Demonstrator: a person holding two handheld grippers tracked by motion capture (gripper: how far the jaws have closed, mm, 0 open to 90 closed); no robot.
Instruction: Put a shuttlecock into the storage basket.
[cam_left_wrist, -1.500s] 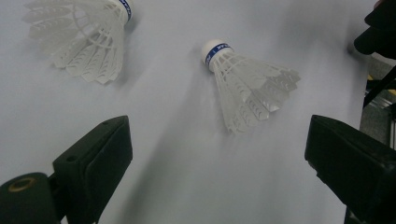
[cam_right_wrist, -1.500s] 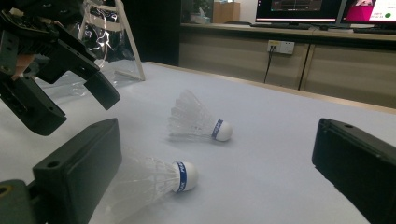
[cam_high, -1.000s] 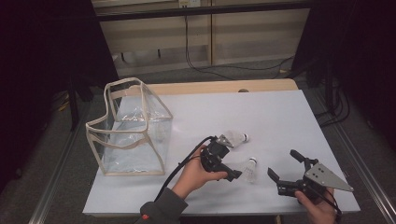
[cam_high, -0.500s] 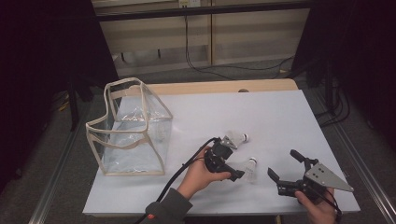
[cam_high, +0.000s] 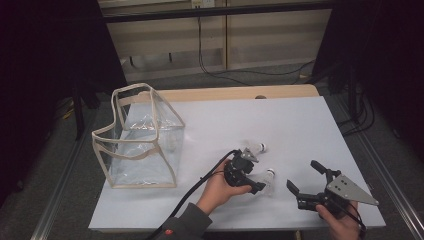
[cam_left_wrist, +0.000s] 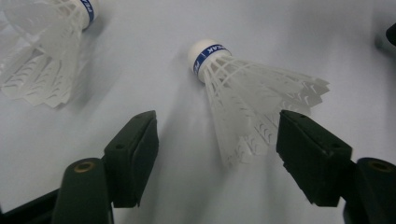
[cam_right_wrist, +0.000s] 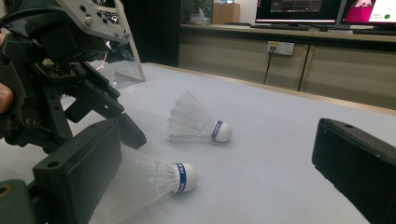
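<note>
Two white shuttlecocks with blue-banded cork heads lie on the white table. The far shuttlecock (cam_high: 261, 147) (cam_left_wrist: 46, 46) (cam_right_wrist: 198, 121) lies free. My left gripper (cam_high: 256, 172) (cam_left_wrist: 219, 128) straddles the feather skirt of the near shuttlecock (cam_high: 268, 175) (cam_left_wrist: 243, 88) (cam_right_wrist: 163, 179). Its jaws have just been closing with the skirt between them. The right-hand pad sits at the skirt's edge and the other pad stands apart, so the gripper is open. My right gripper (cam_high: 302, 175) (cam_right_wrist: 215, 154) rests open near the front right edge with nothing between its jaws.
A clear plastic bag with beige trim (cam_high: 140, 145) (cam_right_wrist: 123, 65) stands open-topped on the table's left part. The white table (cam_high: 300, 120) stretches bare behind the shuttlecocks. A black cable trails from the left gripper toward the front edge.
The left gripper has crept a little toward the near shuttlecock and its jaws stand narrower around the skirt. The right gripper has kept still.
</note>
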